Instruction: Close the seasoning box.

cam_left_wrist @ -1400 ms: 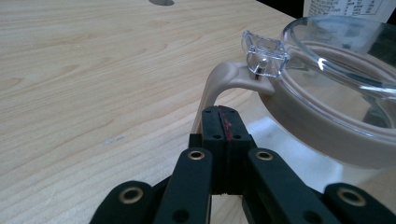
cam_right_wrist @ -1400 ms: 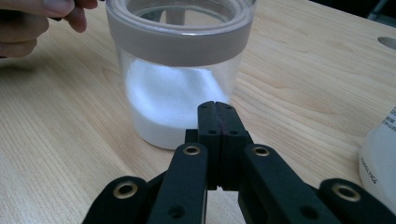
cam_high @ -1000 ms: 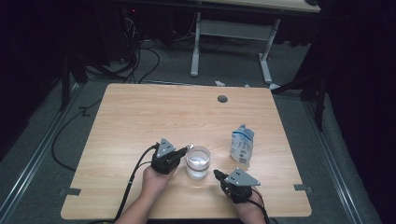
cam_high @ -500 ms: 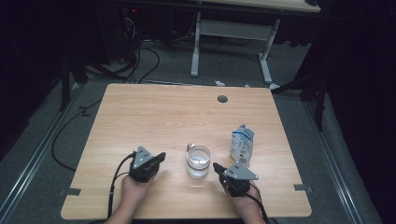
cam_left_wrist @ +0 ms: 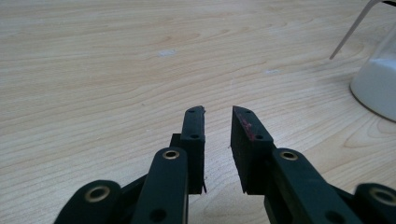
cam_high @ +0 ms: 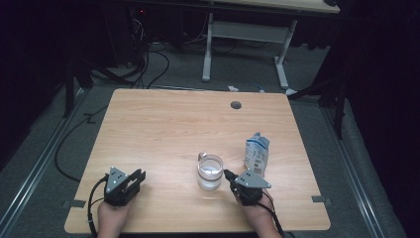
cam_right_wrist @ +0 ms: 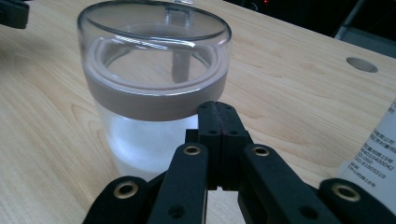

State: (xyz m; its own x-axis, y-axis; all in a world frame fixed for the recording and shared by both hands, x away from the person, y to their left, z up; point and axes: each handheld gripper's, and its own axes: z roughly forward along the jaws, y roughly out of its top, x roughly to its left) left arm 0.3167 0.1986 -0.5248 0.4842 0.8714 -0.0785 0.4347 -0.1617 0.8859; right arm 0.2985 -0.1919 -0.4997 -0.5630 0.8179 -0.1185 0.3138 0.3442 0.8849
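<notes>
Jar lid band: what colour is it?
The band is a muted brownish pink under a clear lid; the right gripper view shows it best.

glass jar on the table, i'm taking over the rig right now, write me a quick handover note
Left gripper: slightly open, holding nothing, near the table's front left edge.
Right gripper: shut on nothing, tips just beside the clear glass jar with the clear lid and beige seal band.
Jar: upright at front centre, lid on, white contents low inside.
White-and-blue carton: upright, right of the jar, untouched.
Done: nothing visible. Left: any handling of jar or carton.
</notes>
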